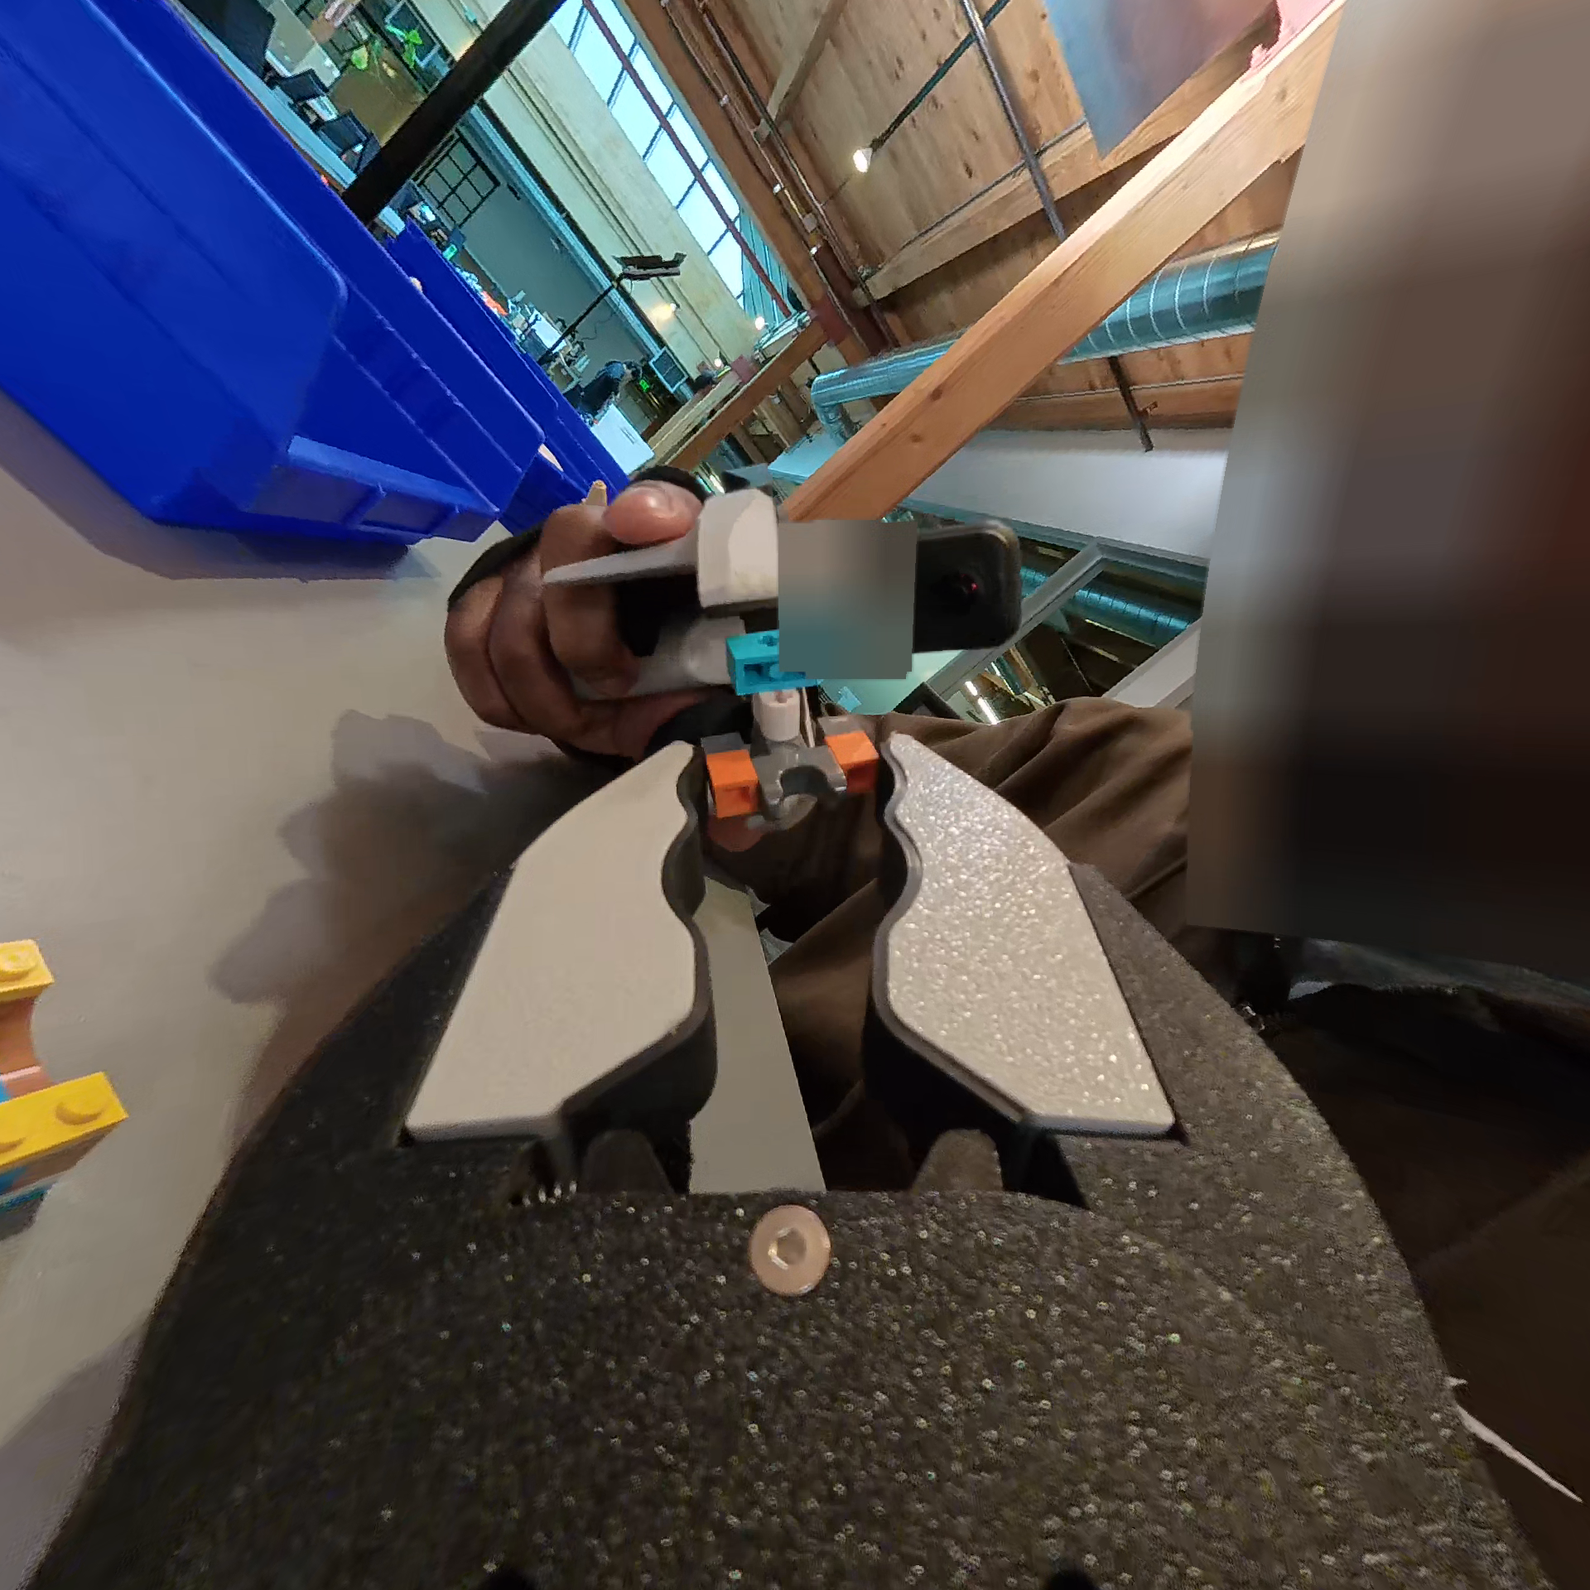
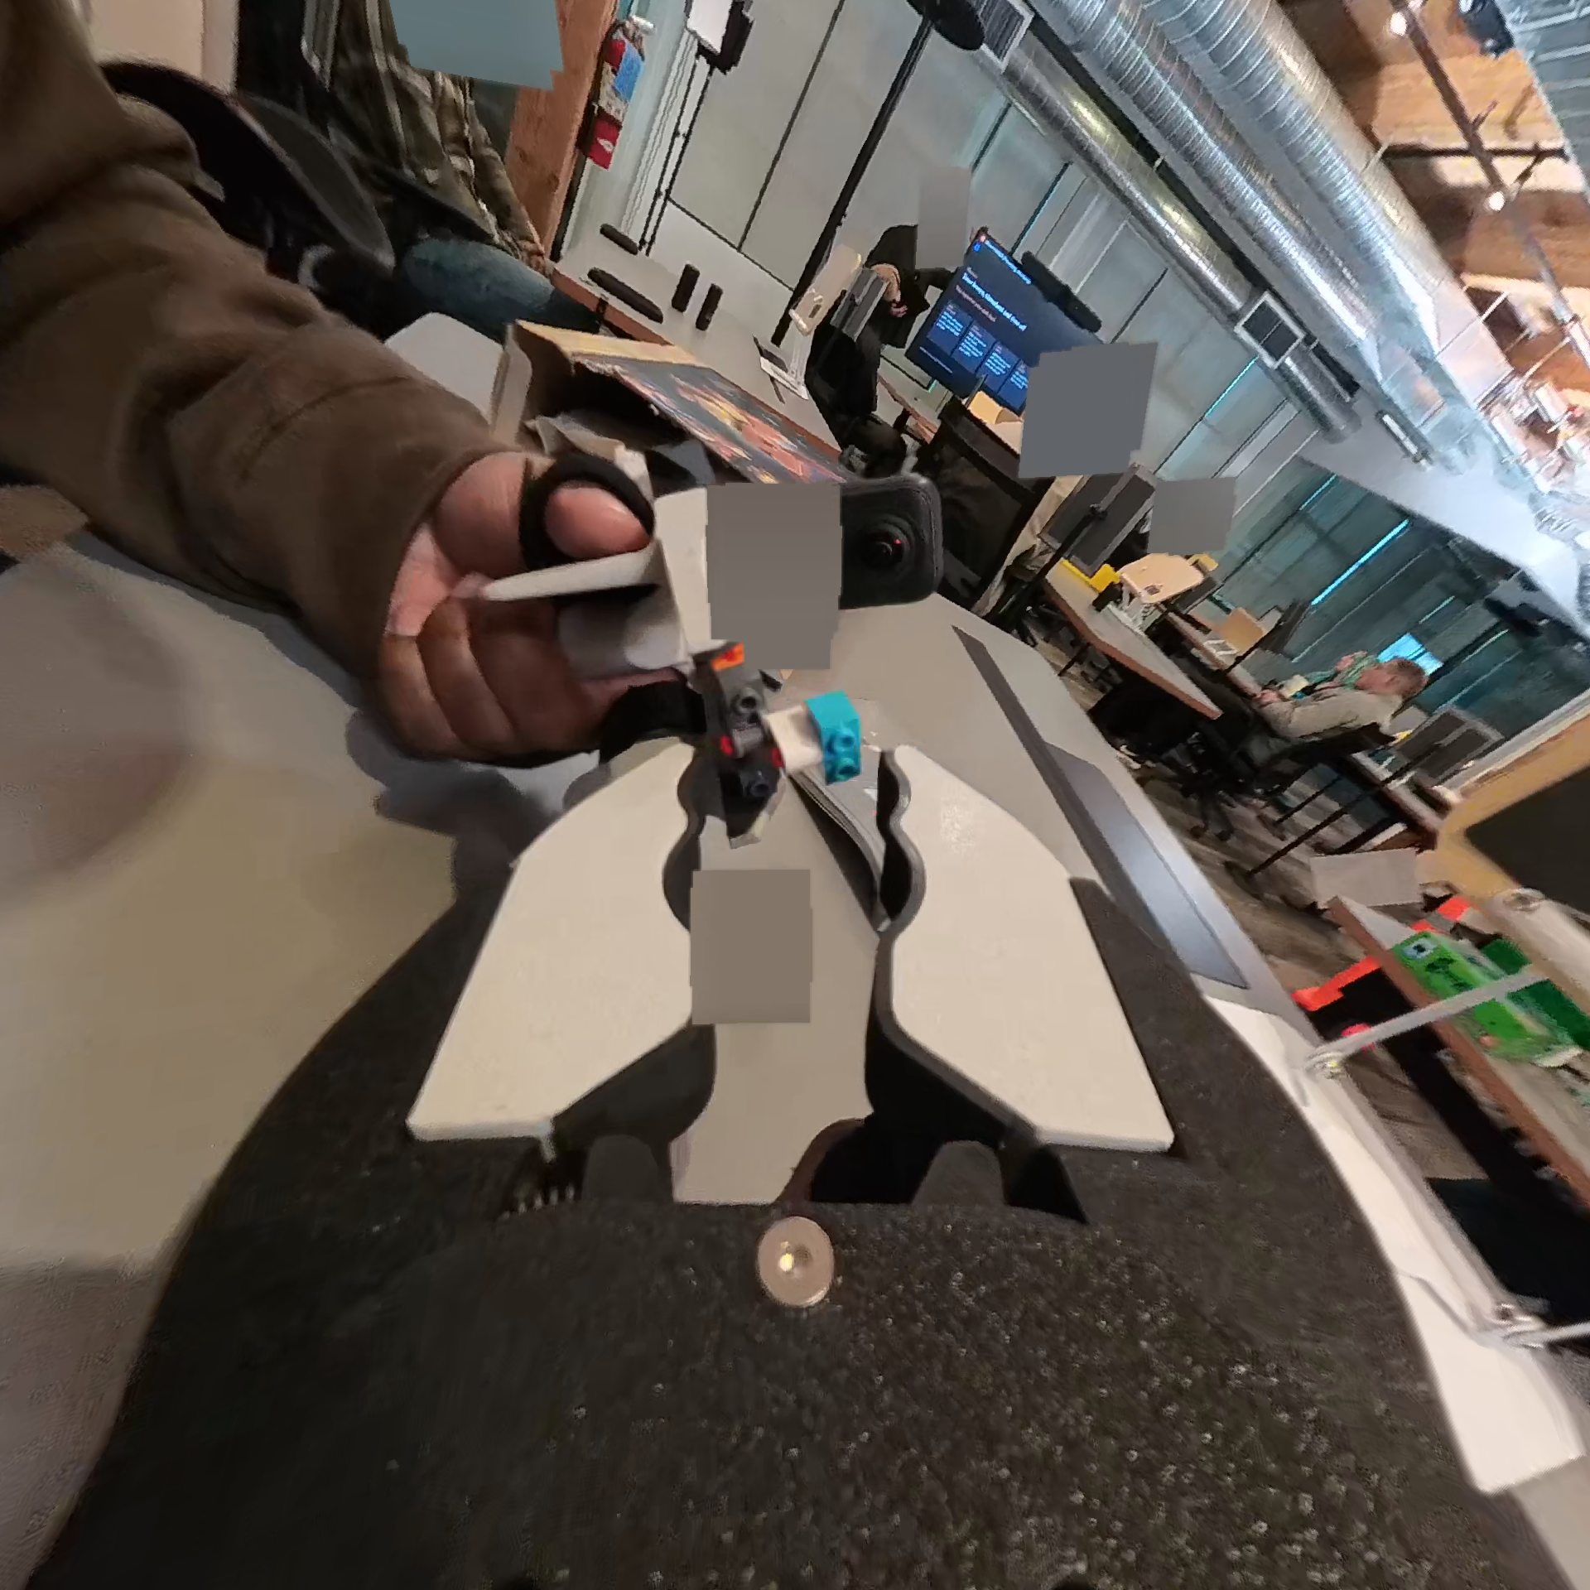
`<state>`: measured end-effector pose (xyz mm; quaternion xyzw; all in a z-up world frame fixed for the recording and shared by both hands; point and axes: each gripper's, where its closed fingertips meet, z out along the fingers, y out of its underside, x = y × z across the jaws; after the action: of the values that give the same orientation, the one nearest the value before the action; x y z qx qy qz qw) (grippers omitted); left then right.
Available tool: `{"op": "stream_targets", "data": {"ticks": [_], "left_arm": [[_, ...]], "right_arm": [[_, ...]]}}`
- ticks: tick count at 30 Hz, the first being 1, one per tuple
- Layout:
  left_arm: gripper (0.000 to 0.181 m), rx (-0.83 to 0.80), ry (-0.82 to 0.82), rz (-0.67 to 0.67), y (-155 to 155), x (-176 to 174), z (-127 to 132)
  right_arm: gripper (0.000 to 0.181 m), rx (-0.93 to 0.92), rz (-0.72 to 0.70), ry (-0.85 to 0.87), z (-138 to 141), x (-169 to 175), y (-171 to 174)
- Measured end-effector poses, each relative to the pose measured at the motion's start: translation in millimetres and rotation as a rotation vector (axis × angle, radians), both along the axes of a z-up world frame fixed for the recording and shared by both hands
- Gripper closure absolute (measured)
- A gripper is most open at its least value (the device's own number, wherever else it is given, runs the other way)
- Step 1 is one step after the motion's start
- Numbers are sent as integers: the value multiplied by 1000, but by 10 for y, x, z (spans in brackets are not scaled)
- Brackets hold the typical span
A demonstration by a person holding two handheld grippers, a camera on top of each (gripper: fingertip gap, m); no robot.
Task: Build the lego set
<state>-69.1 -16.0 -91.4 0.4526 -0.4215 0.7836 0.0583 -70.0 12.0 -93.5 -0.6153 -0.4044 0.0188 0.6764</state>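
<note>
My left gripper [image 1: 787,757] is shut on a small lego assembly [image 1: 796,770], dark grey with an orange brick at each side, held in the air. A white post [image 1: 779,714] rises from it to a teal brick [image 1: 757,664]. In the right wrist view the same assembly [image 2: 736,731] and teal brick [image 2: 830,738] sit at the tips of my right gripper [image 2: 791,774]. Its jaws stand apart, with the brick close to the right one. I cannot tell whether they grip. The two grippers face each other, each held by a hand.
Blue bins [image 1: 215,301] stand on the grey table [image 1: 172,774] at the far left. A yellow and orange lego build [image 1: 34,1075] is at the left edge. A cardboard box [image 2: 688,404] and a booklet lie behind. People sit at desks farther off. Both grippers' tips are close together, under 4 cm apart.
</note>
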Motion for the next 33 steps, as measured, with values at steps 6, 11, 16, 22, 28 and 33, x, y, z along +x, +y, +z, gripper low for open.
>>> {"op": "stream_targets", "data": {"ticks": [6, 11, 16, 22, 28, 33], "left_arm": [[144, 28, 42, -33, -75, -1, -82], [144, 38, 56, -33, -69, 0, -105], [144, 33, 55, -41, -68, -7, -102], [144, 162, 23, 13, -28, -11, -106], [144, 492, -21, 133, 32, 17, -212], [144, 748, -58, 161, -30, 29, -338]], "right_arm": [[146, 18, 9, -67, -47, -45, -28], [150, 17, 6, -94, -78, -50, -31], [151, 11, -3, -124, -113, -23, -37], [149, -21, 4, -131, -150, 35, -96], [143, -235, 64, 102, -180, 80, -164], [141, -326, 97, 170, -213, 88, -183]]}}
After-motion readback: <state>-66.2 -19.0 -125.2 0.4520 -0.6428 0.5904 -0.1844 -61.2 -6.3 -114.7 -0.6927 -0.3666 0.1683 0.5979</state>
